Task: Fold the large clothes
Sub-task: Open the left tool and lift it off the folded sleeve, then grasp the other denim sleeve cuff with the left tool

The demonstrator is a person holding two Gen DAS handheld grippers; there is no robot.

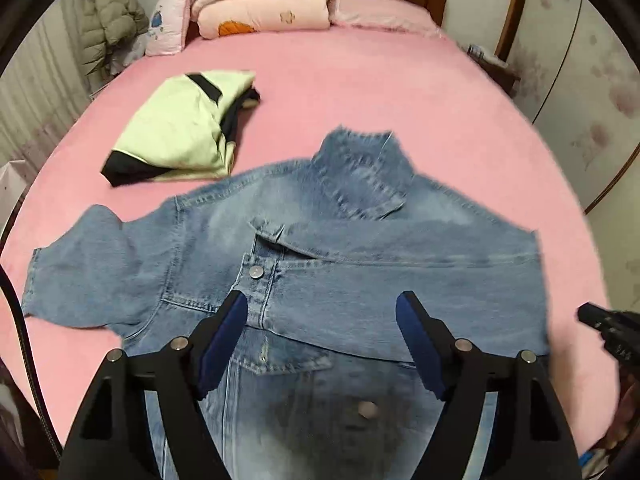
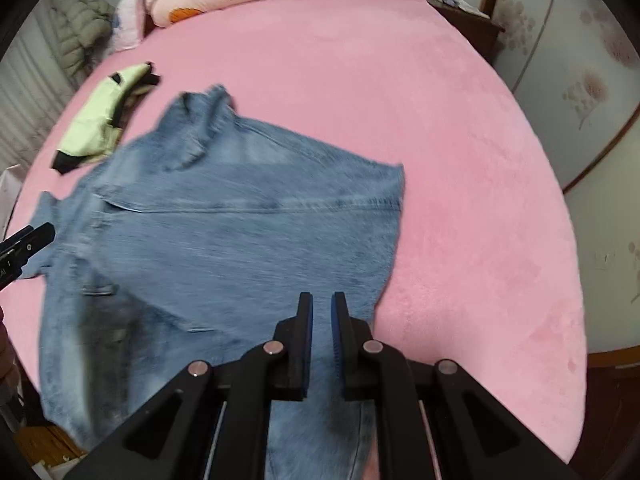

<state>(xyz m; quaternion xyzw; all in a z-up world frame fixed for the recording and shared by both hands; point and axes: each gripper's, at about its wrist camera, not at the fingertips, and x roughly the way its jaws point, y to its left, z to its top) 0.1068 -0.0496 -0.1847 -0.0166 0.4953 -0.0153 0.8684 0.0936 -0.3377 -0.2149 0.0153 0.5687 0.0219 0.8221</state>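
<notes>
A blue denim jacket (image 1: 304, 264) lies spread on the pink bed (image 1: 360, 92), collar towards the headboard, one sleeve folded across its front. My left gripper (image 1: 322, 316) is open and empty, hovering over the jacket's buttoned middle. My right gripper (image 2: 322, 312) has its jaws nearly together with a narrow gap, above the jacket's near right part (image 2: 248, 240); nothing shows between the pads. The right gripper's tip (image 1: 608, 328) shows at the right edge of the left wrist view. The left gripper's tip (image 2: 28, 240) shows at the left edge of the right wrist view.
A folded light green and black garment (image 1: 180, 128) lies on the bed left of the jacket, also in the right wrist view (image 2: 104, 116). Folded quilts (image 1: 260, 0) and a pillow (image 1: 380, 12) sit at the headboard. A wardrobe (image 2: 580, 80) stands right of the bed.
</notes>
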